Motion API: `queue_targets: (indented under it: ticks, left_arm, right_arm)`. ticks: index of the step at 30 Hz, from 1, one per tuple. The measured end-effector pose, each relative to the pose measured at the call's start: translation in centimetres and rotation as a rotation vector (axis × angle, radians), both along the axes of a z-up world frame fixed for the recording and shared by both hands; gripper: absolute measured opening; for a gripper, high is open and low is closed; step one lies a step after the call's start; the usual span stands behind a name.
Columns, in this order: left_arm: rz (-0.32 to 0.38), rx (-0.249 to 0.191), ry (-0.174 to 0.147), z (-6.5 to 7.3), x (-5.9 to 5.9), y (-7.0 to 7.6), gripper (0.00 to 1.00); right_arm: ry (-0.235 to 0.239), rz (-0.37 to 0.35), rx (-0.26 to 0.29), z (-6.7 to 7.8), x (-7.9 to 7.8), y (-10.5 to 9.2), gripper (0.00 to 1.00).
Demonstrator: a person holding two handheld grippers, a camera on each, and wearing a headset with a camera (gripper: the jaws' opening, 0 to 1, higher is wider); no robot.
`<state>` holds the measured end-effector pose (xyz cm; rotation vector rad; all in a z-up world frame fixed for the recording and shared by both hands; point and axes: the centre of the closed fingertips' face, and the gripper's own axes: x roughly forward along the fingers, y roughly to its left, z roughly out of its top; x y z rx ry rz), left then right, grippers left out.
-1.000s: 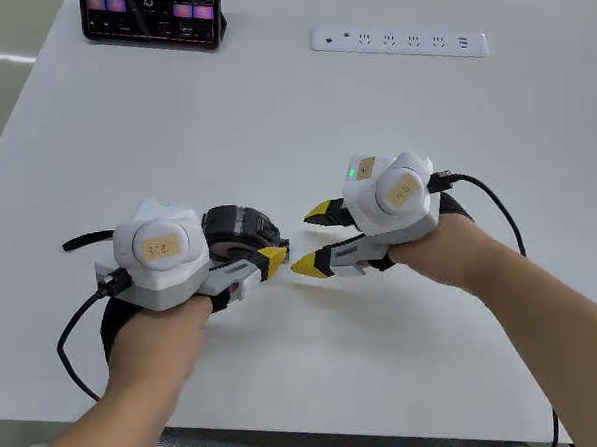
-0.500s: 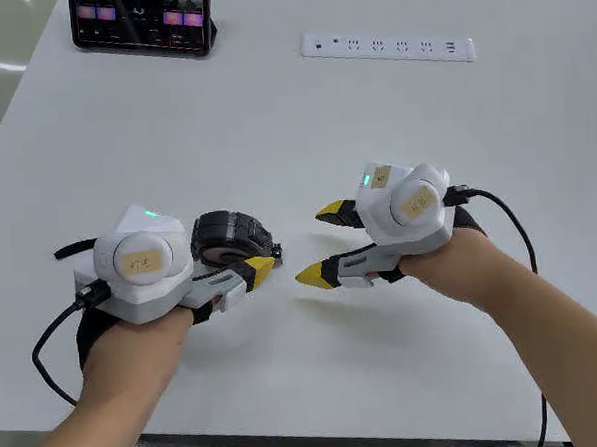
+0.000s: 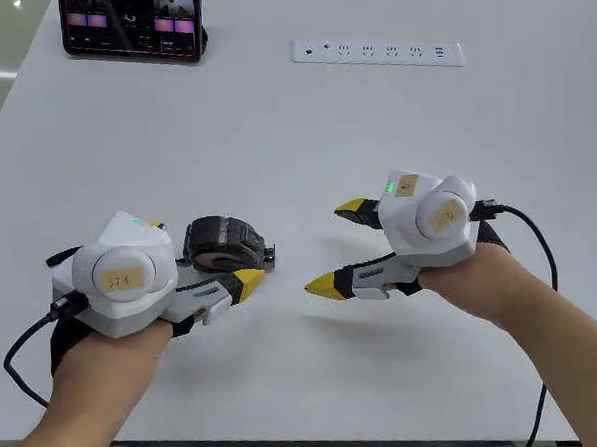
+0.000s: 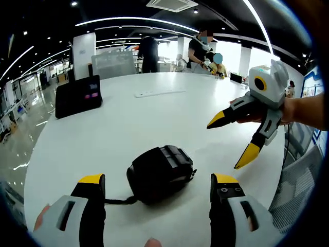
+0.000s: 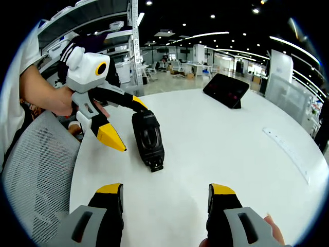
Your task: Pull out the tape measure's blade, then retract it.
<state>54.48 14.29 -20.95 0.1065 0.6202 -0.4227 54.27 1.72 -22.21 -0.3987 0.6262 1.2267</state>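
A black tape measure [image 3: 224,242] lies on the white table [image 3: 274,135], with its blade drawn in and a black strap trailing from it. My left gripper [image 3: 223,257] is open, one jaw on each side of the case without pinching it. In the left gripper view the tape measure [image 4: 160,172] sits just ahead of and between the yellow-tipped jaws of the left gripper [image 4: 158,179]. My right gripper [image 3: 337,247] is open and holds nothing, a short way right of the case. In the right gripper view the tape measure [image 5: 148,139] lies ahead of the right gripper [image 5: 165,189].
A dark tablet on a stand [image 3: 133,22] is at the far left of the table and a white power strip [image 3: 378,52] at the far middle. The table's near edge runs under my arms. A grey mesh chair [image 5: 41,170] is beside the table.
My right gripper has drawn back to the right, away from the tape measure, widening the gap. The left gripper has slid back slightly. The tape measure stays in place.
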Motion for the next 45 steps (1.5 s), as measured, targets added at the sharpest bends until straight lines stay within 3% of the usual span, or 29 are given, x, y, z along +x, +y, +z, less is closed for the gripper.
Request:
queue_targets:
  ticks: [9, 15, 28, 45]
  left_arm:
    - [-0.051, -0.005, -0.016, 0.8, -0.7, 0.0, 0.84]
    - [-0.080, -0.013, -0.023, 1.1, -1.2, 0.0, 0.86]
    - [-0.125, -0.004, -0.014, 1.0, -2.5, 1.3, 0.89]
    - [-0.184, 0.025, -0.027, 1.7, -3.9, 2.5, 0.94]
  right_arm:
    - [-0.008, -0.049, 0.002, 0.4, -0.4, -2.0, 0.75]
    - [-0.013, -0.079, 0.031, 0.9, -0.7, -2.9, 0.83]
    - [-0.002, -0.132, 0.016, 1.0, -1.8, -5.6, 0.89]
    - [-0.009, -0.187, 0.018, 1.9, -2.8, -8.4, 0.95]
